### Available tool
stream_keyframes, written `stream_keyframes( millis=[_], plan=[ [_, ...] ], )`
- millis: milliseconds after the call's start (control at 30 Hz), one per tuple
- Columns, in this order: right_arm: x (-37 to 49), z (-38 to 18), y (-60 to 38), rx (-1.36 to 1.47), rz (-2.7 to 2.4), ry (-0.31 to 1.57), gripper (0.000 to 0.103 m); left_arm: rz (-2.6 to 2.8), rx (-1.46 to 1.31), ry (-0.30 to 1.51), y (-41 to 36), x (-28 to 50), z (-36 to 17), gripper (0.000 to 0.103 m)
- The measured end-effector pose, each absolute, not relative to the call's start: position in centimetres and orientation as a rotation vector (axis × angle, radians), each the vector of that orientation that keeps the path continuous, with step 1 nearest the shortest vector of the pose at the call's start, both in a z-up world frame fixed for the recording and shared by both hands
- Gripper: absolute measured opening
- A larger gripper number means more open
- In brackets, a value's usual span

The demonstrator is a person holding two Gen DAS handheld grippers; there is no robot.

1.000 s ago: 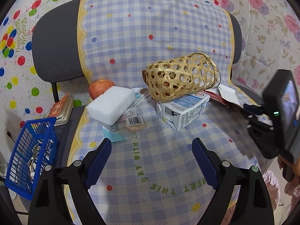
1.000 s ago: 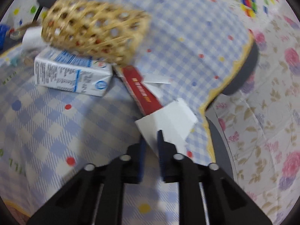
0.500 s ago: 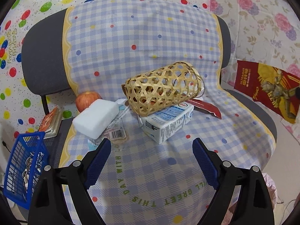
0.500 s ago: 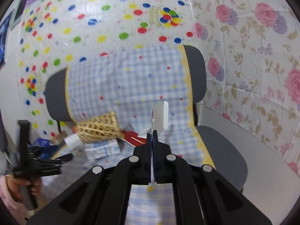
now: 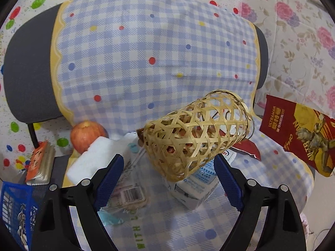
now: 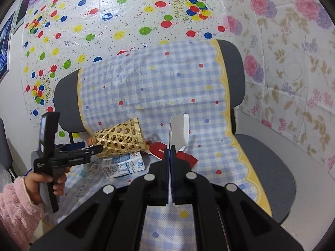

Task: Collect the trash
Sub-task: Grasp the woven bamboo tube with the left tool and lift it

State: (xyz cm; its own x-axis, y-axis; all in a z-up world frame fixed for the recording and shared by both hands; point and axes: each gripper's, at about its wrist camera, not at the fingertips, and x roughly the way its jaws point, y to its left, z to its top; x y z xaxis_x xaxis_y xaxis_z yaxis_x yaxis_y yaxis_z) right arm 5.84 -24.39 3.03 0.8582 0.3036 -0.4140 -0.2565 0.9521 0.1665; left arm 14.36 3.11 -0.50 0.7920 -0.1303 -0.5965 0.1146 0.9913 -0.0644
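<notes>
Your right gripper (image 6: 170,146) is closed tight on a white paper scrap (image 6: 179,130), which stands upright out of the jaws, lifted clear of the chair seat (image 6: 270,156) below it. Your left gripper (image 5: 168,170) stands wide apart with nothing between its blue pads (image 5: 108,175); its jaws have just been closing a little, and they frame the clutter on the checked cloth (image 5: 146,52) without touching any of it. Between and beyond those pads a woven bamboo basket (image 5: 196,133) lies on its side, resting on a milk carton (image 5: 194,188). To the left of the carton lies a clear plastic wrapper with a barcode (image 5: 128,194), and beside it a white foam block (image 5: 94,159) with a red apple (image 5: 86,136) just behind. A red wrapper (image 5: 248,149) shows at the basket's mouth, partly under it. At the far right a red printed pack (image 5: 299,133) enters the left wrist view; what supports it cannot be told. A blue plastic crate (image 5: 12,207) sits at the lower left, off the cloth, with a small booklet (image 5: 39,163) next to it. In the right wrist view your left hand (image 6: 45,183), in a pink fleece sleeve (image 6: 18,211), grips the left gripper's handle near the basket.
</notes>
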Motion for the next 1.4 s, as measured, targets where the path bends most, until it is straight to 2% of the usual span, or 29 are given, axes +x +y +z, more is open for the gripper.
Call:
stream_keyframes(
  millis=[33, 167, 200, 267, 400, 467, 500, 533, 567, 800, 1167, 1267, 1300, 1400],
  plan=[
    [6.2, 2.8, -24.3, 0.112, 0.303, 0.455, 0.002, -0.154, -0.027, 0.643, 2.9, 14.4, -0.5, 0.077],
    [7.9, 2.2, -23.9, 0.129, 0.335, 0.486, 0.002, -0.23, -0.008, 0.645, 1.8, 13.8, -0.5, 0.066],
    [8.2, 2.1, -23.8, 0.137, 0.348, 0.494, 0.002, -0.258, -0.004, 0.647, 1.4, 13.4, -0.4, 0.06],
    [8.5, 2.0, -23.4, 0.132, 0.369, 0.503, 0.002, -0.299, -0.008, 0.652, 0.7, 12.6, -0.3, 0.057],
    [8.7, 1.8, -22.5, 0.104, 0.396, 0.521, 0.002, -0.404, 0.003, 0.647, -1.4, 10.3, -0.2, 0.057],
    [8.6, 1.7, -22.5, 0.102, 0.397, 0.526, 0.002, -0.423, 0.016, 0.644, -2.1, 9.5, -0.2, 0.061],
    [8.6, 1.7, -22.5, 0.102, 0.395, 0.527, 0.002, -0.403, 0.027, 0.64, -2.2, 9.2, -0.2, 0.07],
    [8.5, 1.6, -22.7, 0.109, 0.395, 0.528, 0.002, -0.375, 0.031, 0.632, -2.0, 9.1, -0.2, 0.089],
    [8.4, 1.5, -22.8, 0.113, 0.395, 0.53, 0.002, -0.33, 0.035, 0.608, -1.6, 9.1, 0.0, 0.091],
    [8.2, 1.3, -23.2, 0.125, 0.388, 0.536, 0.002, -0.212, -0.016, 0.61, 2.0, 12.6, -0.2, 0.09],
    [9.0, 0.9, -23.3, 0.139, 0.368, 0.555, 0.002, -0.265, 0.064, 0.627, 1.1, 16.9, -1.5, 0.09],
    [9.0, 0.7, -23.5, 0.145, 0.365, 0.563, 0.002, -0.281, 0.056, 0.622, 0.9, 17.0, -1.5, 0.086],
    [8.9, 0.7, -23.6, 0.147, 0.366, 0.564, 0.002, -0.286, 0.053, 0.626, 0.8, 17.1, -1.5, 0.075],
    [8.5, 0.9, -23.9, 0.15, 0.363, 0.557, 0.002, -0.274, 0.06, 0.641, 0.4, 16.8, -1.5, 0.074]
  ],
)
